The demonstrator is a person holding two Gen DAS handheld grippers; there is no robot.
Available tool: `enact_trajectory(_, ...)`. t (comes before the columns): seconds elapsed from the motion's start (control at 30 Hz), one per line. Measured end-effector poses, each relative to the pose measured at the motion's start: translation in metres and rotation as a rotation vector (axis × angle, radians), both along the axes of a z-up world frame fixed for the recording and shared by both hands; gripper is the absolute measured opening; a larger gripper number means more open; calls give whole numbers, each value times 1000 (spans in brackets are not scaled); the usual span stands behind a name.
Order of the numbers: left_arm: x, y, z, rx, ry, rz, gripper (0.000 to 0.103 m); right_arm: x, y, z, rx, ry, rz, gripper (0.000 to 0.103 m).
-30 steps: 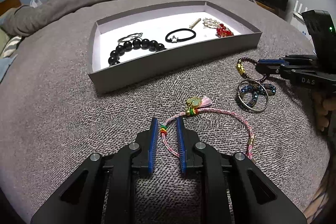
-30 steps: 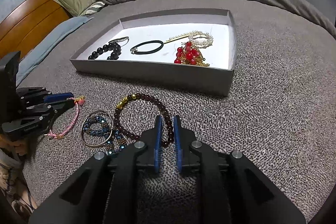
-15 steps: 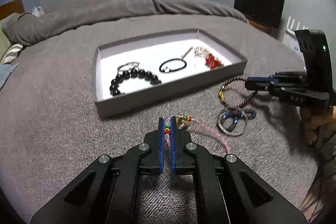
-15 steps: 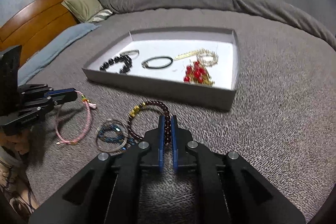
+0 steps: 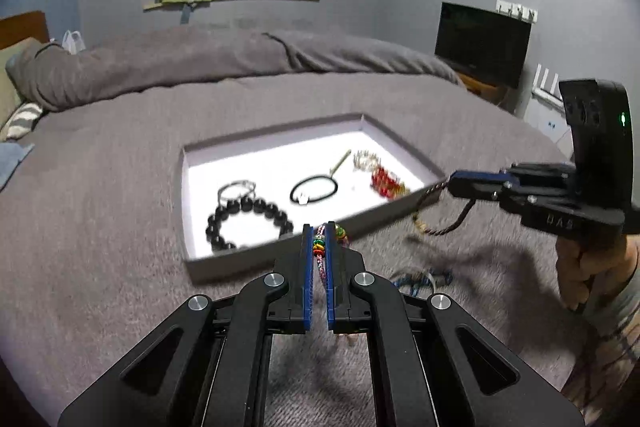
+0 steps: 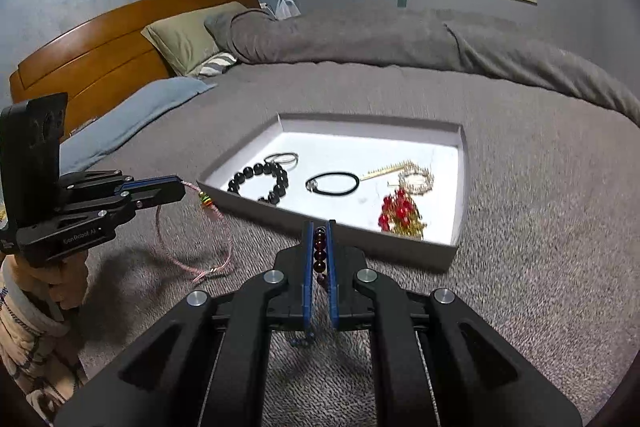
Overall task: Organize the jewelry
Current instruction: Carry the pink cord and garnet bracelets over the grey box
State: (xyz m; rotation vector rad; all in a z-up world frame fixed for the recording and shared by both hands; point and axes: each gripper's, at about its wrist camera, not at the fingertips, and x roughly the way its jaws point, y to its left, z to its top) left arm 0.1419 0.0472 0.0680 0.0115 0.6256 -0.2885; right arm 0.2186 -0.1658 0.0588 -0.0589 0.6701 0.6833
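Two bracelets lifted, pink cord bracelet (image 5: 320,254) in left gripper (image 5: 319,231), dark bead bracelet (image 6: 319,250) in right gripper (image 6: 319,227)

A grey bed (image 6: 540,187) carries a shallow tray (image 6: 360,247) and, seemingly, blurred blue-beaded bracelets (image 5: 420,277).

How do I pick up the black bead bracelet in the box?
Come straight down on the black round-bead bracelet, at its arc facing the middle of the grey tray, one gripper finger inside the loop: it lies flat in a corner.
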Motion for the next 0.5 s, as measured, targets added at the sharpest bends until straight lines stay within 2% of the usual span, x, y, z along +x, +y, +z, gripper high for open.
enact_trajectory(0.2,7,-2,20,-13,-60,-2,6,4,3,14,13,-32,5,6)
enact_trajectory(0.5,28,-2,32,-31,-97,23,6,17,8,25,26,-61,-10,6)
